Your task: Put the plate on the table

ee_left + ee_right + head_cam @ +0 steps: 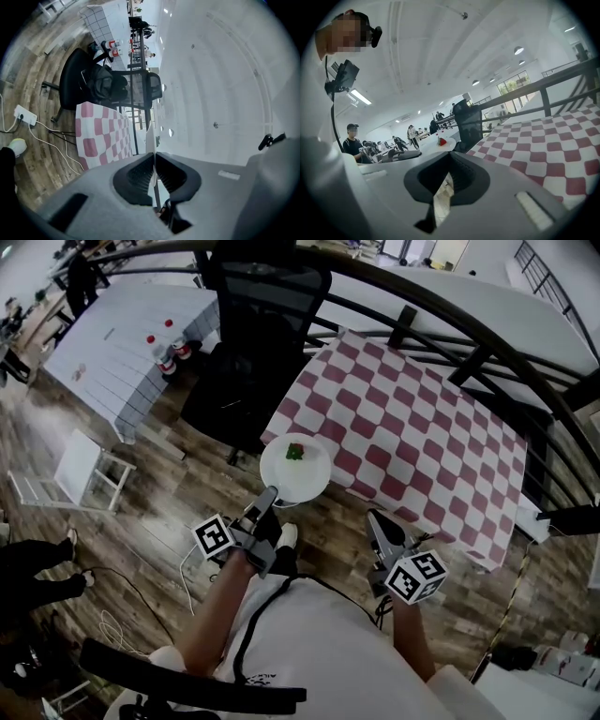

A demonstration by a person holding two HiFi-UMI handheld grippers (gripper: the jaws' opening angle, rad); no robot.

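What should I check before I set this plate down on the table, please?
1. Grip on the plate: ok. The jaws of the left gripper are shut on its rim.
2. Food piece on the plate: ok. It sits near the middle.
3. Plate over the table: not ok. It hangs at the table's near edge, not yet over the top.
4. Landing spot: ok. Nothing shows on the table top in the head view.
5. Right gripper out of the way: ok. Its jaws are together, empty, and apart from the plate.
6. Black chair: ok. It stands beside the table, beyond the plate.
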